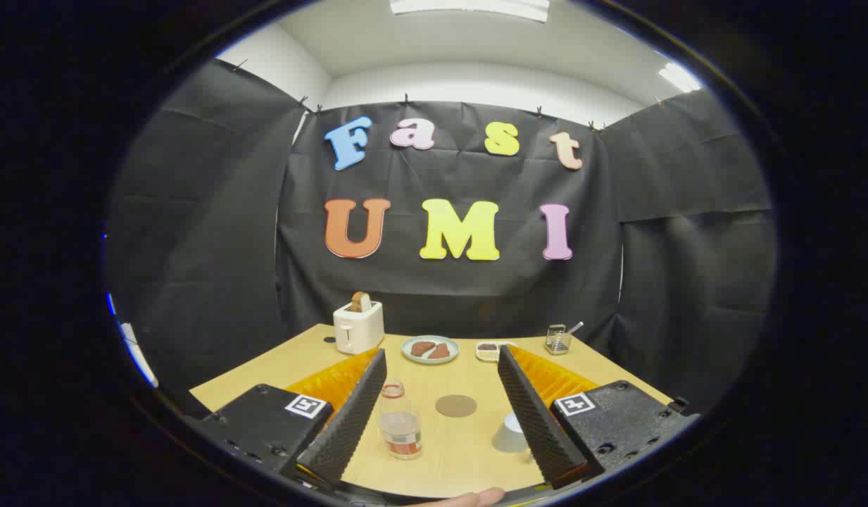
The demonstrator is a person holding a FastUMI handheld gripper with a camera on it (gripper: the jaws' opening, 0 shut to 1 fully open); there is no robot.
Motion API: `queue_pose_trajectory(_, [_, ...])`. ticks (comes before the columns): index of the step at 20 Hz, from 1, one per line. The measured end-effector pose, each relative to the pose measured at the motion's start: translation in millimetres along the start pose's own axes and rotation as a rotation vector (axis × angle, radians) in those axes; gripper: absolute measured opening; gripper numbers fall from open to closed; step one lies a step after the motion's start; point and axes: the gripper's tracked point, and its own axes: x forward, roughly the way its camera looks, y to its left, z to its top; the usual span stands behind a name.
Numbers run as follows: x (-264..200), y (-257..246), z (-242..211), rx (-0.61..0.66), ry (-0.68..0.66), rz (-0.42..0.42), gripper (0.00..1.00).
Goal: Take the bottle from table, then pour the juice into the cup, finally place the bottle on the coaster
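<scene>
A white toaster [358, 328] with a slice of bread standing in its slot is seen at the far left of the wooden counter [265, 370], close to the black cloth wall. The tool [441, 415] is held above the near edge of the counter, level and pointed toward the back wall, with its two fingers [349, 422] spread wide and nothing gripped between them. Between the fingers, close to the left one, the clear bottle [400, 421] is seen standing upright on the counter, a red band around its lower part and a reddish rim at its mouth; it is not touched by either finger. A little farther ahead, near the middle of the gap, the round brown coaster [455, 405] is laid flat on the counter, apart from the bottle. Beyond it, a plate [430, 349] with brown pieces of food is set toward the back. Just beside the right finger, the pale cup [510, 432] is seen, partly hidden by that finger. Farther back on the right, a small dish [491, 349] and a glass jar [558, 339] with a utensil in it are placed. At the near edge, a fingertip of the person's hand [469, 499] is visible.
</scene>
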Motion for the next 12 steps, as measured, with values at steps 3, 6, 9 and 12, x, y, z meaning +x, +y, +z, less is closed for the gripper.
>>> queue_pose_trajectory(3, [-0.9, 0.3, 1.1, -0.001, -0.003, -0.002, 1.0])
queue_pose_trajectory(6, [-1.8, 3.4, 3.9, -0.001, -0.011, 0.003, 1.0])
queue_pose_trajectory(9, [-2.2, 5.7, 3.7, -0.005, -0.013, 0.007, 1.0])
queue_pose_trajectory(12, [-3.3, 6.8, 2.7, -0.006, -0.016, 0.005, 1.0])
